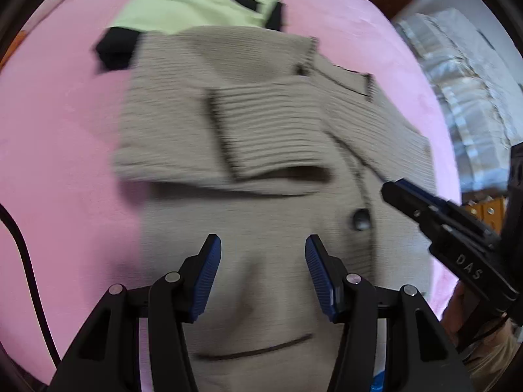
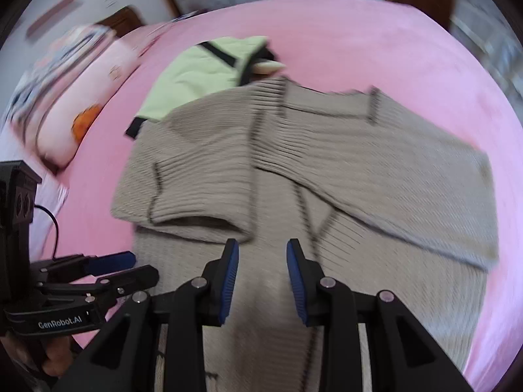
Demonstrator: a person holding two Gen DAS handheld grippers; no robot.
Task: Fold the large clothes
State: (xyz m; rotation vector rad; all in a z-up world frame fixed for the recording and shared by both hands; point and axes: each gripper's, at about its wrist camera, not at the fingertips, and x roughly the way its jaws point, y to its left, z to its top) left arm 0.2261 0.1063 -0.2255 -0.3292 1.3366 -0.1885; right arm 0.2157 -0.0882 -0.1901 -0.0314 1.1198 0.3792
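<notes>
Both grippers hang over the cardigan with nothing pinched: left gripper parted, right gripper narrower, ribbed blue pads apart. Beige ribbed-knit cardigan lies sleeve-folded on soft pink bedsheet, beside a pale-green folded garment

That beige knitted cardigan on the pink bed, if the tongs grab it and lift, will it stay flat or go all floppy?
Probably floppy: the beige cardigan already lies in soft folds, with a sleeve draped across it. It may feel fairly heavy, since the ribbed knit looks thick. It likely won't slip much, as the ribs should catch on the grooved blue pads.
</notes>
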